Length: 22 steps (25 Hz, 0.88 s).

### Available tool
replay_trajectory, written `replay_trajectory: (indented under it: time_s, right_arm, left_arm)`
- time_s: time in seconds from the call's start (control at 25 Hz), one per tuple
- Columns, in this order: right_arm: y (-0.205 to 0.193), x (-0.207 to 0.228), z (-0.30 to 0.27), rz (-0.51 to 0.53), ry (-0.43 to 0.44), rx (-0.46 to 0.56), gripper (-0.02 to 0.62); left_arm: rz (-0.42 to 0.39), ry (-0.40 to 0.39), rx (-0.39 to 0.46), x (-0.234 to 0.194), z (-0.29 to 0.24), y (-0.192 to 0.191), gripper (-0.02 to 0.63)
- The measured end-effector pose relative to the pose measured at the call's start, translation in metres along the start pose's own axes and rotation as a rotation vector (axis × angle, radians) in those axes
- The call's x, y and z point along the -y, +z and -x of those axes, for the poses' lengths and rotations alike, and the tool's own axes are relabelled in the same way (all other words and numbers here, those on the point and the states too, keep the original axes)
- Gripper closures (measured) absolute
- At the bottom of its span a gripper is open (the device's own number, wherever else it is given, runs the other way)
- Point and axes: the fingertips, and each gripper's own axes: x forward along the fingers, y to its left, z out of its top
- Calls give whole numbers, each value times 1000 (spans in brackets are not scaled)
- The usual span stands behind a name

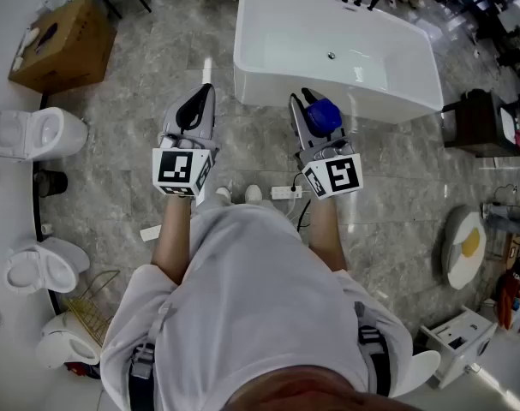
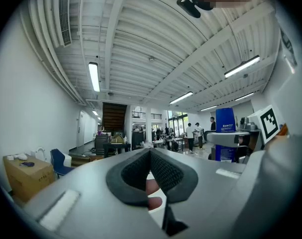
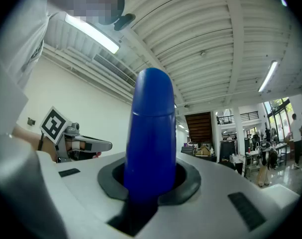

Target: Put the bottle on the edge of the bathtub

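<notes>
Because the bottle (image 3: 151,128) has to end up standing on the rim, I carry it upright. Its blue body is clamped between the jaws of my right hand-held gripper (image 3: 151,176), which points about level. It hangs over the floor (image 1: 157,67), just short of the near edge of the bathtub (image 1: 240,50), and no part of it rests on the rim yet. My left hand-held gripper (image 2: 151,153) has its jaws together on nothing. I hold it beside the right one, out of the way, since I judge one grip is enough here.

From my head, looking down, I see the bathtub, its near edge and how close the bottle is to it; neither gripper view shows the bathtub at all. Only the right gripper view shows the jaws pressing on the bottle's sides. The left gripper view catches the bottle from the side, with its base hanging below the jaws. That should let me set it on the rim without the jaws touching first.
</notes>
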Motion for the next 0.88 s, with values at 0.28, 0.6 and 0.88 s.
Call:
replay_trajectory:
  time_s: [0.28,0.6,0.88]
  right_arm:
    - [0,-14,-12,-12,16,10,508]
    - [-2,-8,-12,-26,23,9,508]
    - [-19,12,-9,-51,63,6,508]
  left_arm:
    - [2,13,4,-15,8,-2,609]
    - [6,24,-17,-13,8,-9,609]
    - [-5,87,-45,-10,4,-22,609]
